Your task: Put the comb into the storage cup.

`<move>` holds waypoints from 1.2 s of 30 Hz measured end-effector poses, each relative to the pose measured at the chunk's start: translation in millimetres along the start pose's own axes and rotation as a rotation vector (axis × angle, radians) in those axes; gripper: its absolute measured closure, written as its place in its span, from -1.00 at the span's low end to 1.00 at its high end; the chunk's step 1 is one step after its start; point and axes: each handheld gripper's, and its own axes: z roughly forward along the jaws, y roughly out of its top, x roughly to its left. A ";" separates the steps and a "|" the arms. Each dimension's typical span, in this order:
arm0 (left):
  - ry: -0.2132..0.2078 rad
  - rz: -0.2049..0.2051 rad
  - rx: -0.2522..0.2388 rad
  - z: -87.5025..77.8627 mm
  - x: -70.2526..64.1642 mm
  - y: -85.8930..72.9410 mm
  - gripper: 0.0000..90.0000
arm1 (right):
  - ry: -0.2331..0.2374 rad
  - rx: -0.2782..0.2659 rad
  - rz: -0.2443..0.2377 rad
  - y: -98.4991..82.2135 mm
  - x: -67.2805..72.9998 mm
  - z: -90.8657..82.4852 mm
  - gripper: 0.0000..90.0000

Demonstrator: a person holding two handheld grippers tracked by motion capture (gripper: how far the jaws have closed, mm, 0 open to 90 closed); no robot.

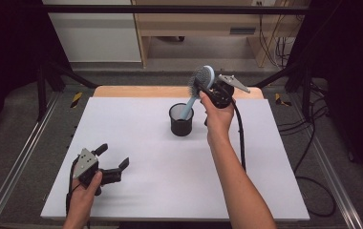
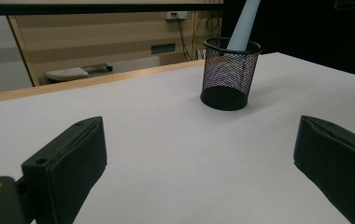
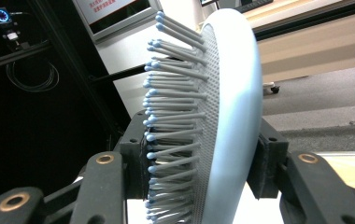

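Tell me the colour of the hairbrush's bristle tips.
Blue tips on grey bristles of the hairbrush, clearest in the right gripper view.

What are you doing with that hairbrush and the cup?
A person holds a grasping tool in each hand at a white table. The right tool is shut on the head of a light blue plastic hairbrush, whose handle end reaches down into a black wire mesh cup standing upright on the table. The left tool rests open on the table nearer the person, apart from the cup and holding nothing.
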 end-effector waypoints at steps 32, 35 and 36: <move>0.014 -0.008 0.000 -0.3 1.8 -0.1 -0.93 | -0.034 0.043 -0.024 -17.6 -0.2 13.2 0.12; 0.016 -0.008 -0.005 -0.4 1.7 0.1 -0.93 | -0.047 0.042 -0.018 -19.0 -0.5 14.7 0.12; 0.017 -0.007 -0.007 -0.6 1.8 0.3 -0.93 | -0.053 0.042 -0.018 -19.6 -0.9 15.1 0.12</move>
